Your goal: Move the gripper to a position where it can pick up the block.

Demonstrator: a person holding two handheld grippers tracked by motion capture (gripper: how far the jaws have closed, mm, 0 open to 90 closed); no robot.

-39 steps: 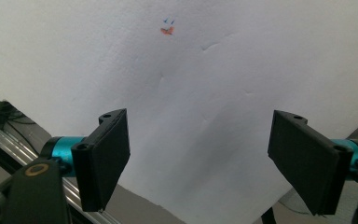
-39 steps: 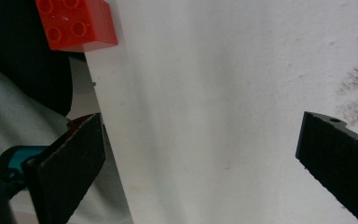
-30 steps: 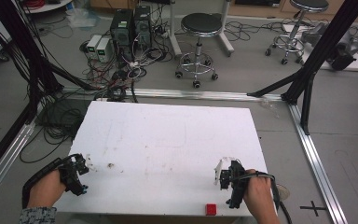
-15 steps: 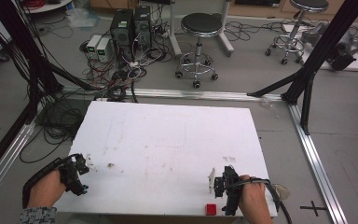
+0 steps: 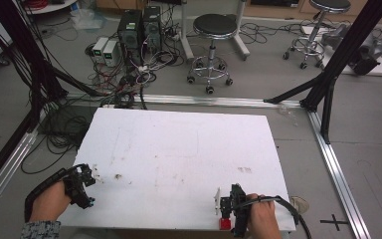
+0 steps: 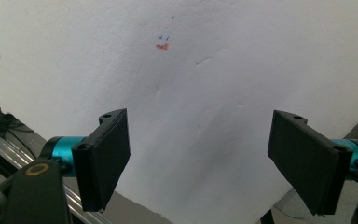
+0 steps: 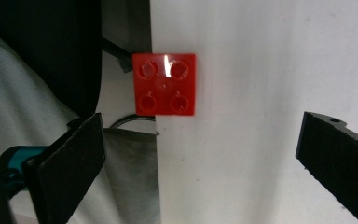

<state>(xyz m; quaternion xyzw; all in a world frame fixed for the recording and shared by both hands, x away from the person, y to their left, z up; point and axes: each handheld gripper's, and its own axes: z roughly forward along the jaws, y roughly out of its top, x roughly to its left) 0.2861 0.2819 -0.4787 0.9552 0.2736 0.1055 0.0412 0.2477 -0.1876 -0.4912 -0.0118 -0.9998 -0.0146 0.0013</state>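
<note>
Red brick (image 7: 164, 84) sits at the near edge of the white table (image 5: 179, 149), right gripper (image 7: 200, 158) hanging over it, jaws spread; left gripper (image 6: 209, 163) spread too, over bare tabletop

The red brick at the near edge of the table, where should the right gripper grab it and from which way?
Grip the red brick across two opposite flat side walls, coming straight down from above. It lies flat, studs up, partly overhanging the table edge, so pushing sideways might tip it off. The right gripper is open above it.
</note>
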